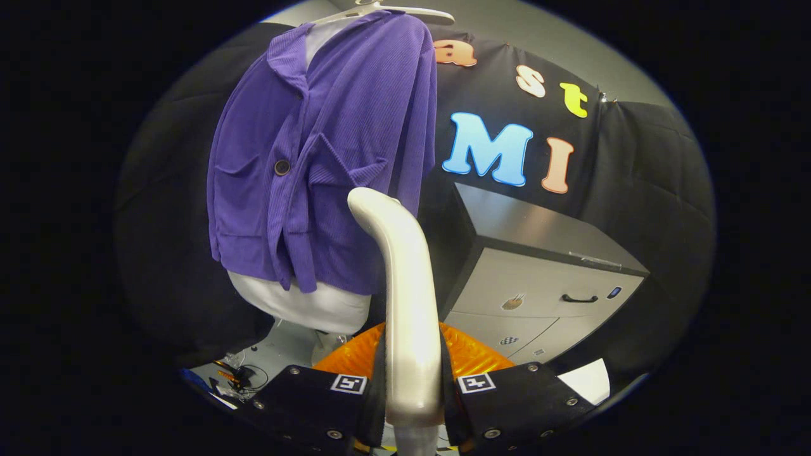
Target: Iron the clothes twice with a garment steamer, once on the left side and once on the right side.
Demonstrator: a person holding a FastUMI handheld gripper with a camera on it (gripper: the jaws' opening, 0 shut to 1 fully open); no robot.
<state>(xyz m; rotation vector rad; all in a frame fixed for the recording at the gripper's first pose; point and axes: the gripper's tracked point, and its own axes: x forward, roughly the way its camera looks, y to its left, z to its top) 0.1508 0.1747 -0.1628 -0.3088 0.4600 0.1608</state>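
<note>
- Black cloth (pixel 640 171) forms the booth wall behind all items; a grey wall strip shows above it.
- Gripper (pixel 413 405): both black fingers (pixel 317 399) stand at either side of the garment steamer handle and press on it; the jaws are clamped on the handle.
- Each finger carries a square black-and-white marker (pixel 349 383) on its upper face.
- Garment steamer (pixel 405 285): its cream-white handle rises from between the fingers, then curves over toward the jacket. An orange translucent body (pixel 472 358) sits just behind the handle, above the fingers.
- Steamer head: its tip lies at the lower right part of the jacket front, just below the pocket flap. Contact with the fabric cannot be determined.
- Purple jacket (pixel 329 145): ribbed fabric, one dark button (pixel 282 167) at centre front. It hangs on a white hanger (pixel 405 11) over a white form (pixel 304 304), which shows below the hem.
- Grey cabinet (pixel 545 278): stands beyond the fingers, to the right of the jacket, with a dark top and a black drawer handle (pixel 580 298).
- Cables and small items (pixel 237 377) lie on the floor below the form, to the left of the fingers.
</note>
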